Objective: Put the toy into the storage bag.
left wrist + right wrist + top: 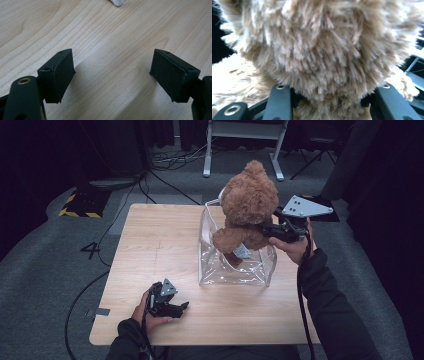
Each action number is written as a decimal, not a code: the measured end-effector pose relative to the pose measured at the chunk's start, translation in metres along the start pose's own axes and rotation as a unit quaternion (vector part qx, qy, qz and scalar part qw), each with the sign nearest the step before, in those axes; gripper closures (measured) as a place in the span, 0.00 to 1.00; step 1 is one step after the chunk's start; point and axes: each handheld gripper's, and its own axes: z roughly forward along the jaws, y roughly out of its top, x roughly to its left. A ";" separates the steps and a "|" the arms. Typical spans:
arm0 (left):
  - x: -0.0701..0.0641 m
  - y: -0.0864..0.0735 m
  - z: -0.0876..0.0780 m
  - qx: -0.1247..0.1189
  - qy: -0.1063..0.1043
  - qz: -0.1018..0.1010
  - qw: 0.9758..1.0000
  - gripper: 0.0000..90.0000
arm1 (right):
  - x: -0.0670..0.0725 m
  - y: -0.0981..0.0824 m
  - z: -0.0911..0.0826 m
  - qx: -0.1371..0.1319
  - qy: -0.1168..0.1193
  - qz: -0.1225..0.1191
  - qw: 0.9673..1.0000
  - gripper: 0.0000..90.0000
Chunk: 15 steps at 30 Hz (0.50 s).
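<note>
Right gripper [264, 229]: clamped on brown teddy bear [248, 205]
Clear plastic bag [240, 265]: directly below
Left gripper [183, 307]: jaws apart, on desk [155, 240]

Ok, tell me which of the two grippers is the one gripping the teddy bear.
The right gripper, clamped on the brown teddy bear above the clear bag. The left gripper sits open and empty on the table.

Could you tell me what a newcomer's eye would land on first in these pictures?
First, the fluffy brown teddy bear, held by the right gripper above the clear plastic bag standing open on the wooden table, its legs already dipping inside. In the right gripper view its fur crowds the picture between the black fingers. Near the table's front edge, the left gripper rests idle with its fingers wide apart.
</note>
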 end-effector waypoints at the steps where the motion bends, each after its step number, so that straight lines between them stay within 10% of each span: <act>1: 0.000 0.000 0.000 0.000 0.000 0.000 1.000 0.21 | 0.001 -0.003 0.002 0.005 0.002 -0.001 1.000 0.60; 15: 0.000 0.000 0.000 -0.002 0.000 0.000 1.000 0.22 | 0.001 -0.034 0.025 0.061 0.024 0.014 0.998 0.58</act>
